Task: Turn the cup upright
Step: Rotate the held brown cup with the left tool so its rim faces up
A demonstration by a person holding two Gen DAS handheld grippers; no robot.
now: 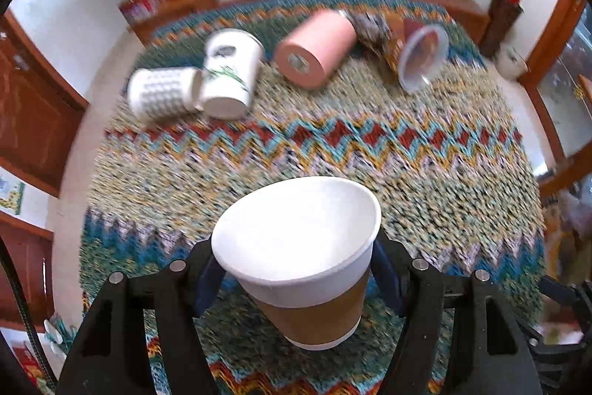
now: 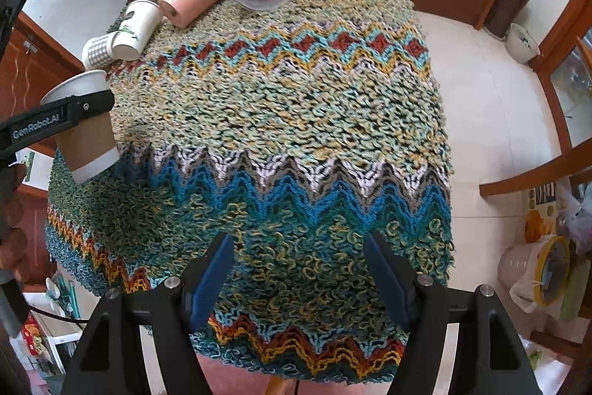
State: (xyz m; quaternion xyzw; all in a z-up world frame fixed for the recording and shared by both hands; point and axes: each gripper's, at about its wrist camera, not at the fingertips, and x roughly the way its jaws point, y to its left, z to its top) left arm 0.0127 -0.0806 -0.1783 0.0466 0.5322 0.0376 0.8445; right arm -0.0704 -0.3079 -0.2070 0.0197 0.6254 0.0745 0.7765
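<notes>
Left wrist view: the left gripper (image 1: 298, 278) has its jaws pinching the paper cup (image 1: 299, 258) from both sides, at the white band just under the rim and above the brown sleeve. The cup sits mouth-up but tilted, its rim leaning toward the far right, its base hanging above the knitted cloth (image 1: 425, 180) that covers the worktop. The likely trouble is here: thin paper walls squeezed near the rim can buckle, and a cup let go while tilted onto the soft, bumpy cloth may tip back over. The scene is motion-blurred, so a quick swing could also loosen the hold. Beyond lie a checked cup (image 1: 162, 97), a leaf-print cup (image 1: 229, 74), a pink tumbler (image 1: 314, 49) and a clear plastic cup (image 1: 421, 56), all on their sides, well apart from the held one.

Right wrist view: the right gripper (image 2: 298, 278) has its jaws spread wide with nothing between them, hovering above the near edge of the cloth. The paper cup appears at the far left, gripped by the other tool near the worktop's left edge; set down there, it could slide off.
</notes>
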